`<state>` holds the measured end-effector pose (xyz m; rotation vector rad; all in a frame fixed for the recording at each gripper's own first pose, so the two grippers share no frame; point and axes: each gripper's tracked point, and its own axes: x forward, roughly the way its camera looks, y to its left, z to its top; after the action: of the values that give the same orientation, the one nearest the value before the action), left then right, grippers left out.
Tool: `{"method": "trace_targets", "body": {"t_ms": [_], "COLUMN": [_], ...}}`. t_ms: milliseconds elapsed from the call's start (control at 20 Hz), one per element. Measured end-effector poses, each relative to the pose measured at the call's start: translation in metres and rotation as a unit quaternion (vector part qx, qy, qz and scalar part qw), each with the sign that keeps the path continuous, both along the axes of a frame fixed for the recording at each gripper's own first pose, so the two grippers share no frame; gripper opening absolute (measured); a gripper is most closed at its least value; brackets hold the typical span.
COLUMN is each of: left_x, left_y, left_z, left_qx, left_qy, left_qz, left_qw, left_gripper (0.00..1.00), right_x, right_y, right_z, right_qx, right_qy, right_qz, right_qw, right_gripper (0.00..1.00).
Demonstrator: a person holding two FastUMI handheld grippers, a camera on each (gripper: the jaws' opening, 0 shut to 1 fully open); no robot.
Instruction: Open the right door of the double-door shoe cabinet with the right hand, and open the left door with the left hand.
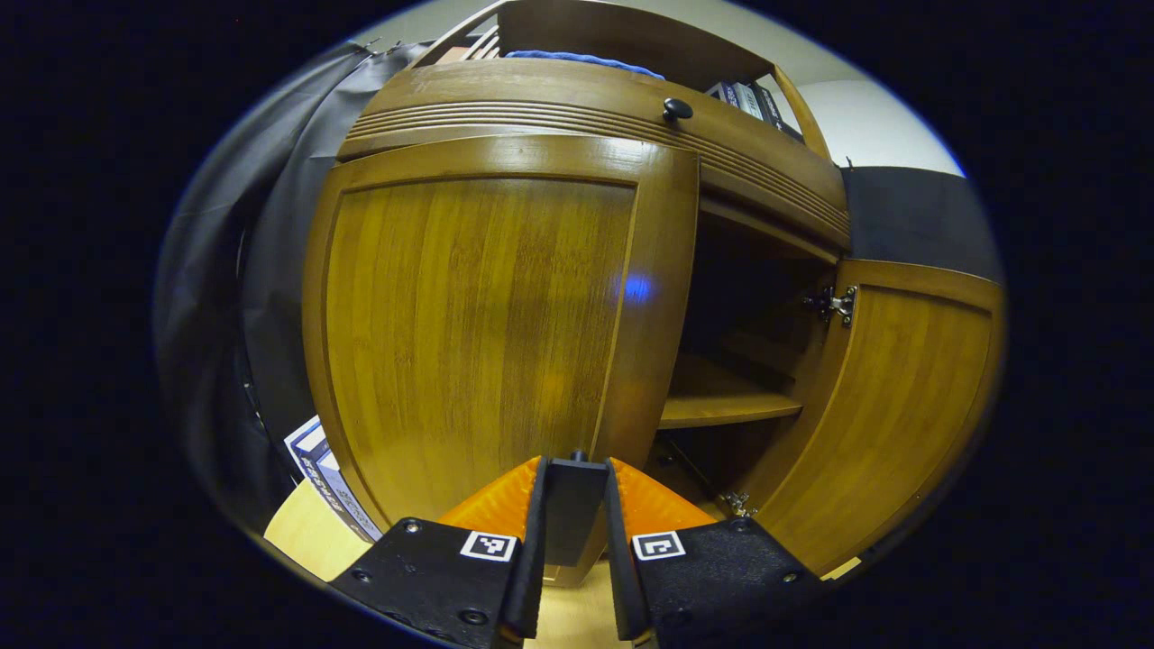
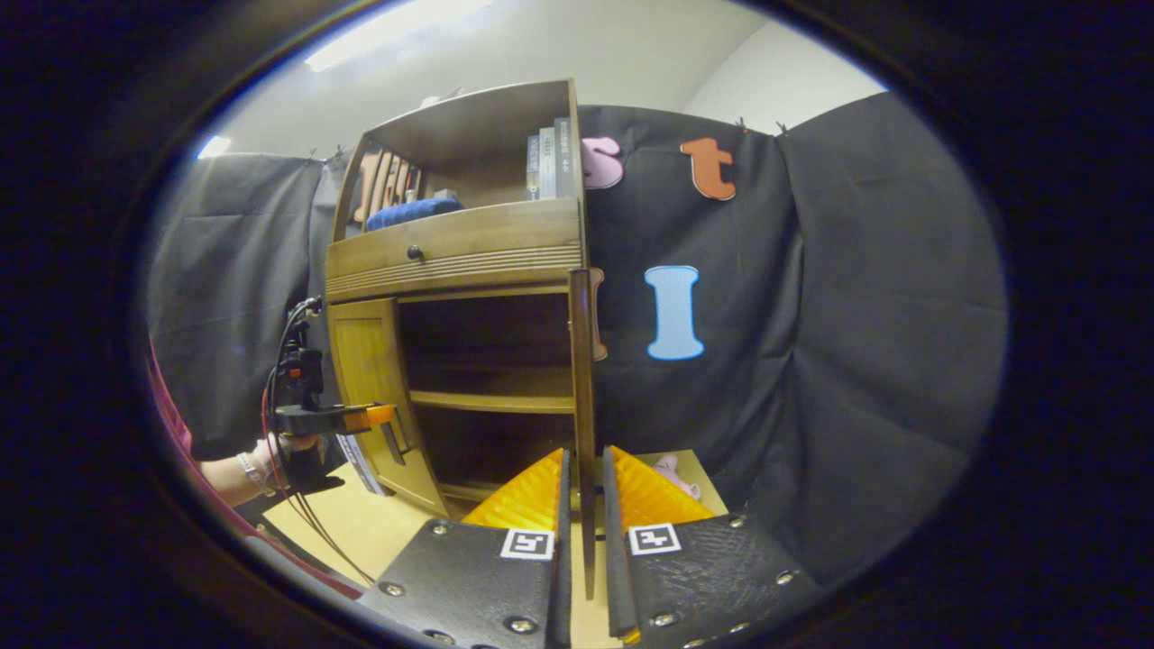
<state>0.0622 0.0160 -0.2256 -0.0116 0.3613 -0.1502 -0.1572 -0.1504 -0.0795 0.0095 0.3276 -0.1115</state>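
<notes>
1. Up close, in the left gripper view, the left gripper (image 1: 577,473) has its fingers narrowed around a dark handle (image 1: 575,505) at the lower inner edge of the left door (image 1: 478,315); both fingers appear to press on it.
2. That left door sits shut or very nearly so, its panel facing the camera.
3. Beside it the right door (image 1: 902,406) stands swung out, its hinges (image 1: 834,305) showing, with the dark inside of the shoe cabinet (image 1: 586,99) and one shelf (image 1: 721,406) exposed.
4. A round dark knob (image 1: 676,110) sits on the drawer front above the doors.
5. In the right gripper view, the right gripper (image 2: 584,505) has its fingers set narrowly on either side of the right door's free edge (image 2: 581,388), seen edge-on; whether they press on it I cannot tell.
6. Farther off in that view, a hand (image 2: 288,451) holds the left gripper at the left door's lower edge.
7. Books (image 2: 550,162) and a blue cloth (image 2: 410,212) rest on the cabinet's top shelf.
</notes>
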Motion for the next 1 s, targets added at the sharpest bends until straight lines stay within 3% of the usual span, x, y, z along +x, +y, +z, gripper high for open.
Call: {"method": "trace_targets", "body": {"t_ms": [100, 200, 250, 750, 1000], "left_x": [-0.007, -0.014, -0.019, -0.069, -0.094], "left_y": [0.002, 0.006, 0.007, 0.039, 0.059], "left_z": [0.001, 0.004, 0.005, 0.022, 0.030], "left_qx": [0.000, -0.003, -0.005, -0.018, -0.007], "left_qy": [-0.002, -0.005, -0.005, -0.012, -0.015], "left_qz": [-0.001, 0.001, 0.003, 0.043, 0.068], "left_qw": [1.000, 1.000, 1.000, 0.999, 0.998], "left_gripper": [0.36, 0.36, 0.30, 0.33, 0.24], "right_x": [0.002, 0.005, 0.006, 0.013, 0.020], "right_y": [0.006, 0.013, 0.017, 0.057, 0.079], "right_z": [-0.003, -0.005, -0.005, -0.014, -0.021], "right_qx": [0.002, 0.006, 0.007, 0.019, 0.035], "right_qy": [0.003, 0.006, 0.007, 0.020, 0.027], "right_qz": [0.008, 0.018, 0.023, 0.081, 0.114], "right_qw": [1.000, 1.000, 1.000, 0.996, 0.993], "right_gripper": [0.16, 0.16, 0.16, 0.16, 0.16]}}
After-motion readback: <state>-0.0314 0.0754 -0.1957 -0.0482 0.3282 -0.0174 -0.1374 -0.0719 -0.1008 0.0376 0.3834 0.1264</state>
